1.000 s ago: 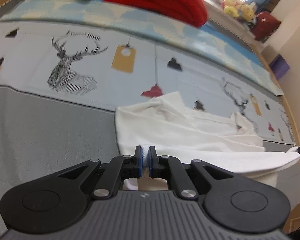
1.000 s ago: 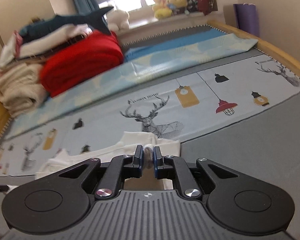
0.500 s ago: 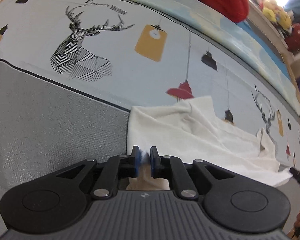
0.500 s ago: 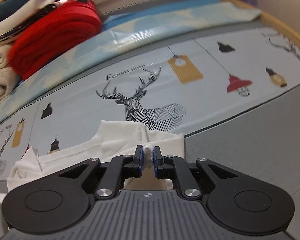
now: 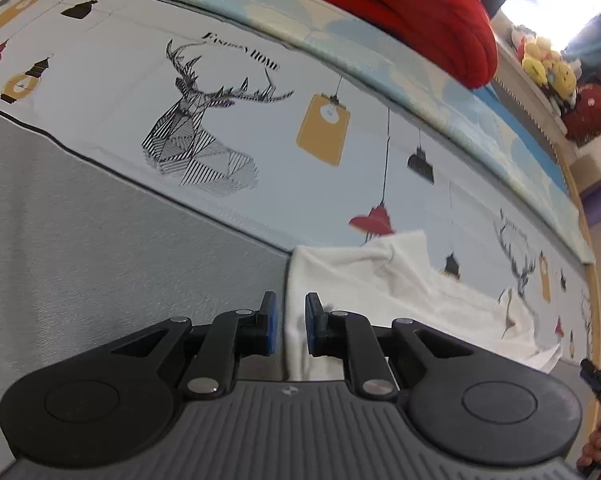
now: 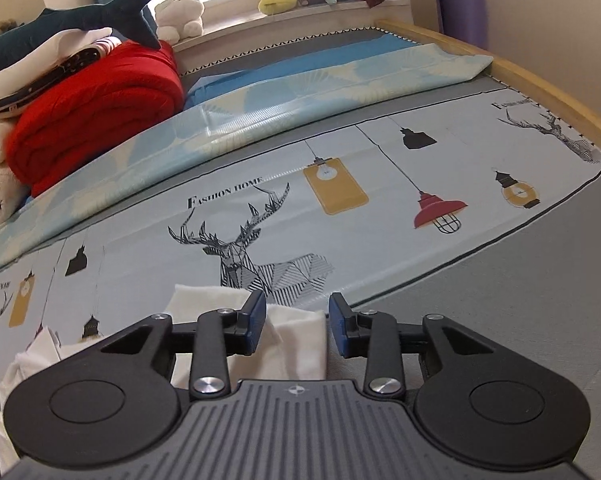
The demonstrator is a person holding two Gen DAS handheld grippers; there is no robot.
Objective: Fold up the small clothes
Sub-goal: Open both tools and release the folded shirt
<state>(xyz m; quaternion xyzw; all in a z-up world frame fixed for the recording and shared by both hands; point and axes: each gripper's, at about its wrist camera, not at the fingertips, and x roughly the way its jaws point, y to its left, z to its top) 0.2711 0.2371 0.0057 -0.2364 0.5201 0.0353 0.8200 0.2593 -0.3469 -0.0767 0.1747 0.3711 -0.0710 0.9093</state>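
A plain white cotton garment (image 5: 384, 280) lies lower right on a pale bedsheet printed with black line-drawn deer and mustard and red lamps (image 5: 260, 92); a folded bright red knitted blanket (image 6: 96, 108) sits upper left.

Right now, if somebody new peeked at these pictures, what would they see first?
Probably the big red blanket rolled up at the far side of the bed, with a toy shark lying on the pile above it. Next, the deer drawing on the sheet, and the white shirt lying just in front of both grippers.
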